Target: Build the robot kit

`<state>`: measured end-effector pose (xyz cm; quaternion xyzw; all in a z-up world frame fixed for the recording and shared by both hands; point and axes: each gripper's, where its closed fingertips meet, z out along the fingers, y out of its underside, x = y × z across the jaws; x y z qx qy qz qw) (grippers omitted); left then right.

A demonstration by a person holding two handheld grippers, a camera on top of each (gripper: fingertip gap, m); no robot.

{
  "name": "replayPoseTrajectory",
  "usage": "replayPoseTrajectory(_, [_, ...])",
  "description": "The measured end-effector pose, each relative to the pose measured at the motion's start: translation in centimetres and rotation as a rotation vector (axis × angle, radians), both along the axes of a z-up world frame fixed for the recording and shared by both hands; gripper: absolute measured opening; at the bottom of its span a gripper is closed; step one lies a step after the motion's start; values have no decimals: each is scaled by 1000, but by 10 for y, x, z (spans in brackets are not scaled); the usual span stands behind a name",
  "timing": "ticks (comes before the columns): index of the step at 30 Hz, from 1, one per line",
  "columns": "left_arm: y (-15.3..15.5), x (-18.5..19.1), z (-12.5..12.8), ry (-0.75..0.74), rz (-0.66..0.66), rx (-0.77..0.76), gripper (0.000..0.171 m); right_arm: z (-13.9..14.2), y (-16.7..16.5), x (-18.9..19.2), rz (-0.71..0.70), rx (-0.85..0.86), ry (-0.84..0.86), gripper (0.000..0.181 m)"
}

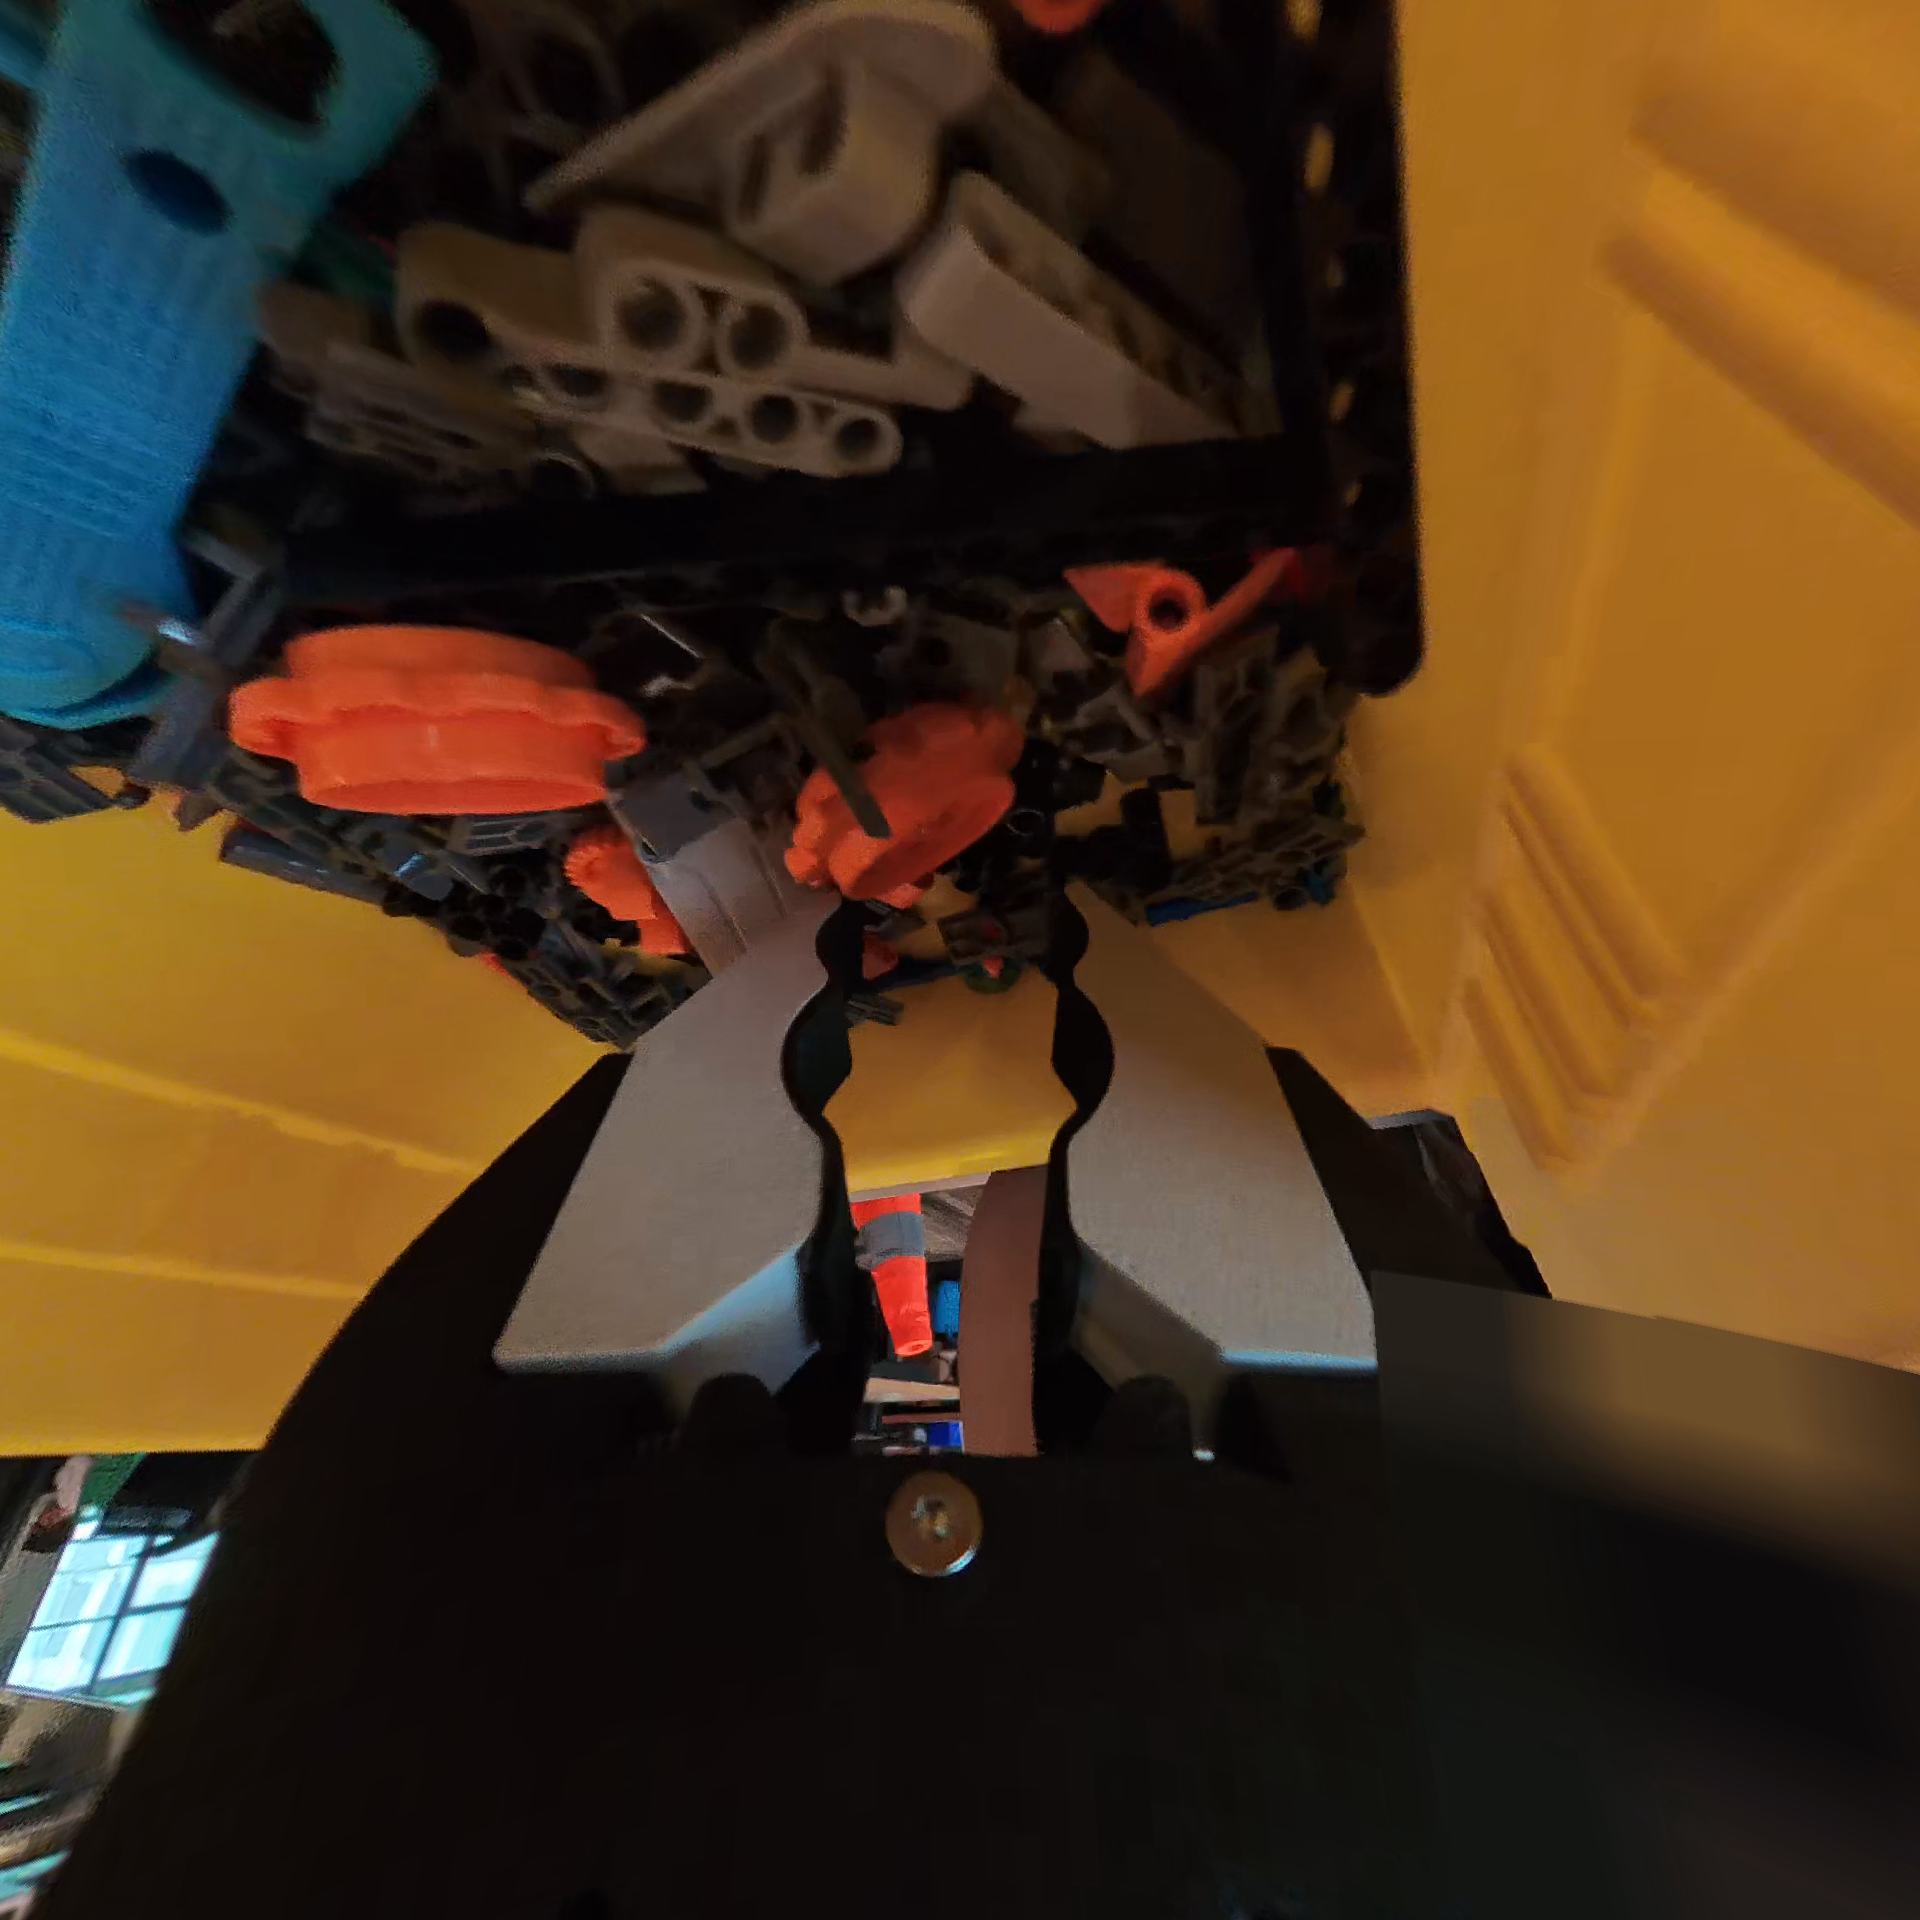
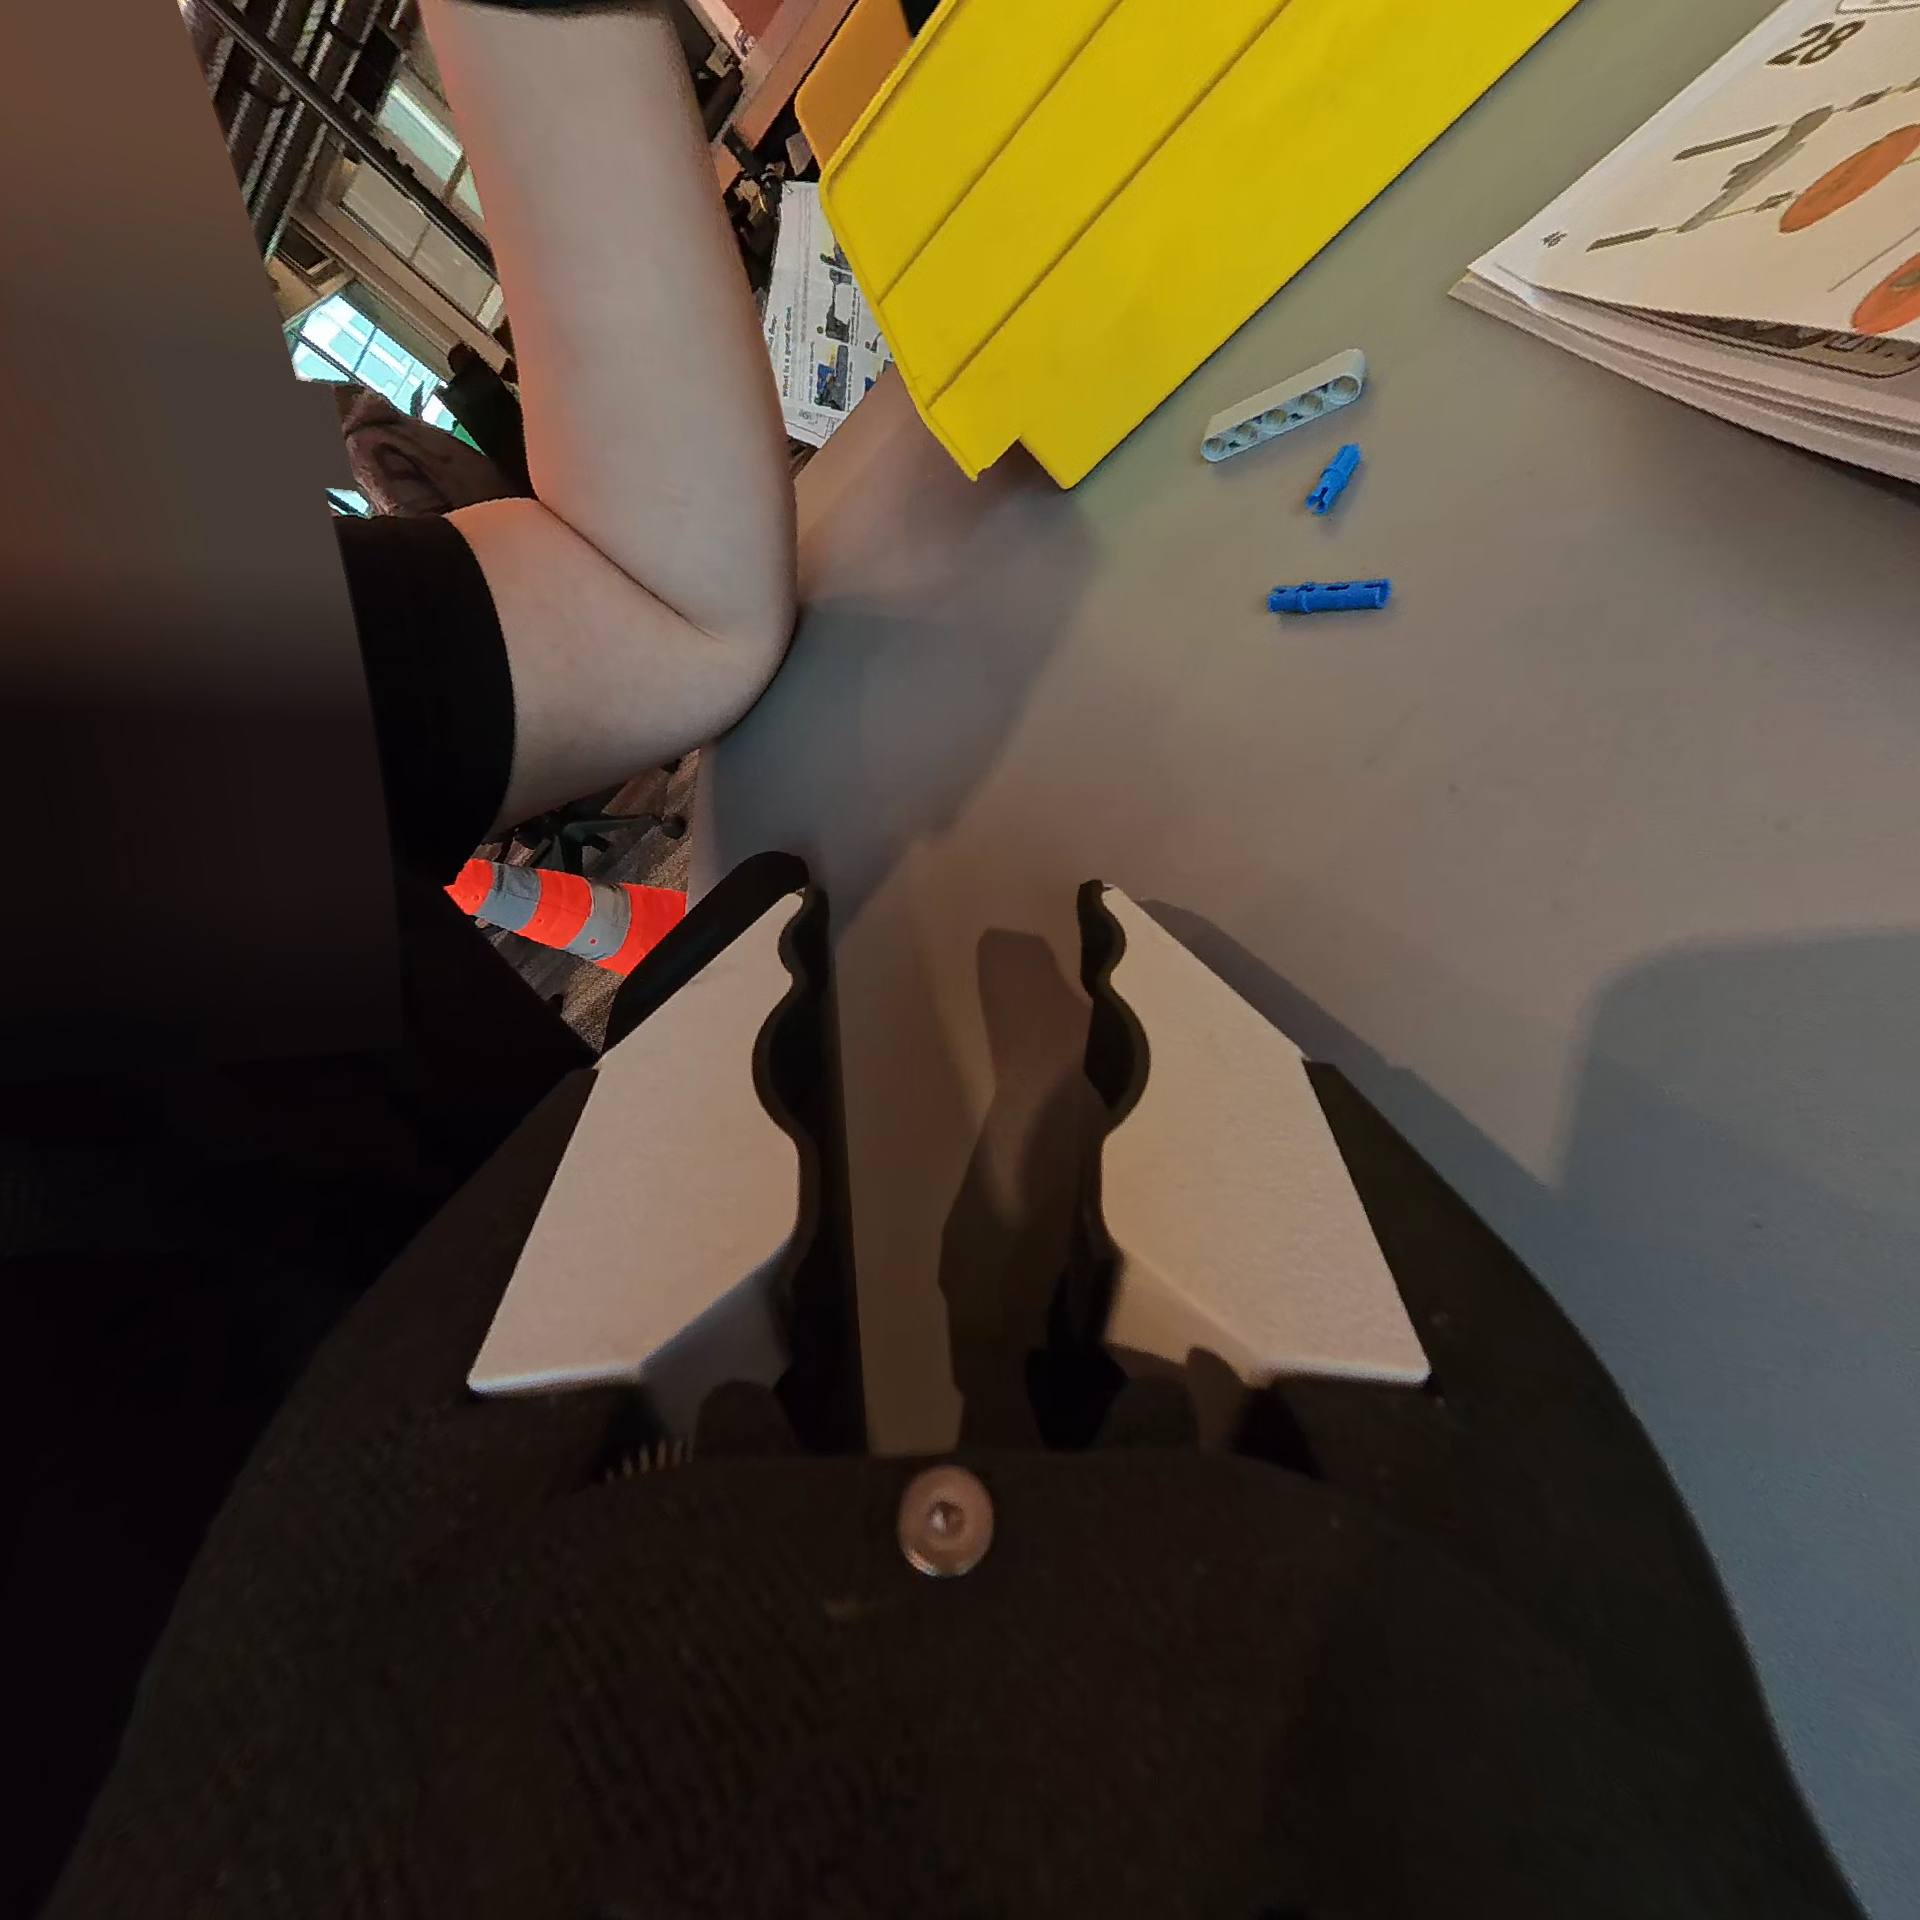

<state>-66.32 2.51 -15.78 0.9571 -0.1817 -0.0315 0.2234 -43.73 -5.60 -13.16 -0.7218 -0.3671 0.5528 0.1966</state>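
In the left wrist view my left gripper [image 1: 956, 925] is open inside a yellow bin [image 1: 1558, 727], its tips at the edge of a heap of small dark building-toy parts [image 1: 1195, 748]. An orange toothed wheel [image 1: 904, 800] lies just beyond the left fingertip, and a larger orange wheel [image 1: 426, 727] sits farther left. Grey holed beams [image 1: 707, 353] fill the section behind a black divider [image 1: 779, 530]. My right gripper [image 2: 956, 904] is open and empty over a grey table [image 2: 1351, 935]. A grey beam [image 2: 1283, 405] and two blue pins [image 2: 1332, 478] [image 2: 1328, 597] lie ahead of it.
A teal printed part [image 1: 135, 312] hangs at the bin's upper left. In the right wrist view the yellow bin [image 2: 1091, 239] stands at the table's far side, an open instruction booklet [image 2: 1714, 208] lies at the right, a person's bent arm [image 2: 623, 416] is at the left, and an orange cone [image 2: 571, 914] stands on the floor. The tips of one gripper are about 25 cm away from the tips of the other. From my left tips it is roughly 8 cm to the larger orange wheel [image 1: 426, 727]; from my right, 30 cm.
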Motion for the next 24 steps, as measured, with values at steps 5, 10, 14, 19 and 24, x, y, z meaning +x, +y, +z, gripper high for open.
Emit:
replayPoseTrajectory(5, [9,0,1,-24,63,35,34,0,-1,0,3,-7,1,48])
replayPoseTrajectory(10, [0,19,2,-103,38,19,69,0,0,-1,2,-19,4,47])
replayPoseTrajectory(14, [8,21,-3,-72,77,47,77,-1,-1,-1,5,-15,1,47])
replayPoseTrajectory(19, [19,14,-7,-28,188,79,86,0,-1,-1,6,-17,4,47])
replayPoseTrajectory(24, [22,7,-8,-30,219,79,75,0,-1,-1,6,-17,4,47])
